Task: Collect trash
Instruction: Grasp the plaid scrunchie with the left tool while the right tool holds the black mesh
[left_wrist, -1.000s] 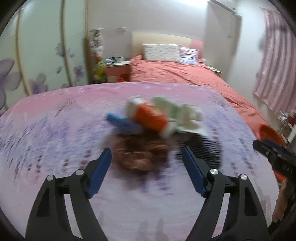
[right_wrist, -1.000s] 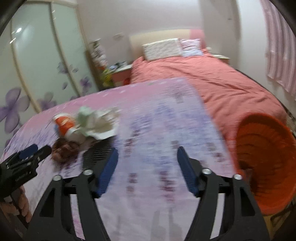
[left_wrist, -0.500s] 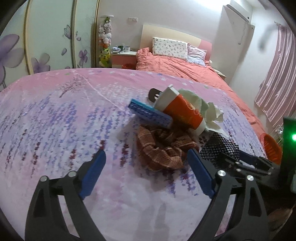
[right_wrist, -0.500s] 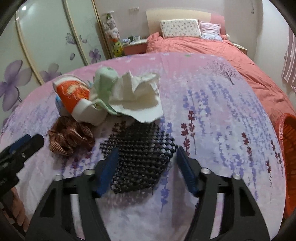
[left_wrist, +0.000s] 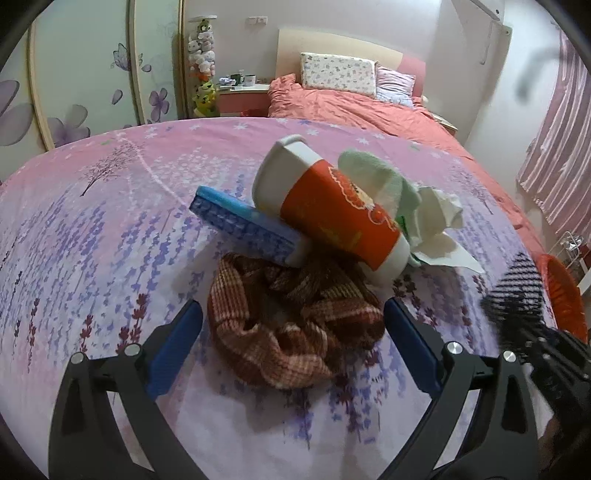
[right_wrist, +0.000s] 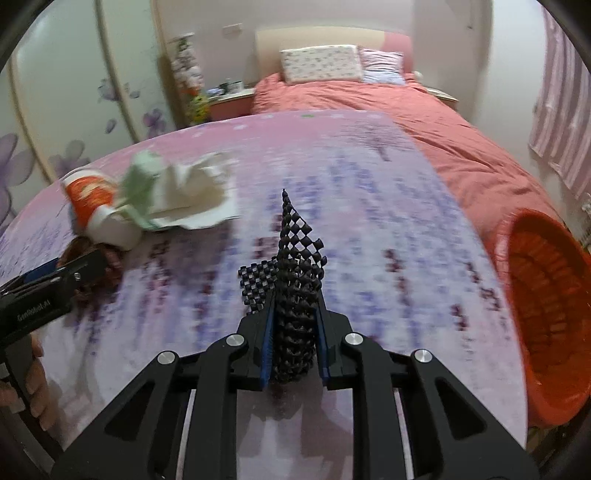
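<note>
A pile of trash lies on the pink flowered cloth: a brown plaid scrunchie (left_wrist: 291, 325), a blue box (left_wrist: 243, 229), an orange and white cup (left_wrist: 332, 210) on its side, and crumpled white and green tissues (left_wrist: 424, 218). My left gripper (left_wrist: 293, 343) is open, its fingers on either side of the scrunchie. My right gripper (right_wrist: 293, 325) is shut on a black mesh mat (right_wrist: 295, 266), bunched upright and lifted off the cloth. The mat also shows in the left wrist view (left_wrist: 517, 291). An orange basket (right_wrist: 546, 306) stands at the right edge.
A bed with an orange-red cover (right_wrist: 369, 99) and pillows lies behind the table. A wardrobe with flower prints (left_wrist: 85, 74) is at the left. A nightstand with cups (left_wrist: 243, 88) stands by the bed. Pink curtains (left_wrist: 561, 147) hang at the right.
My right gripper has shut on the black mesh mat and lifted it toward the basket side. My left gripper has moved closer around the scrunchie.
</note>
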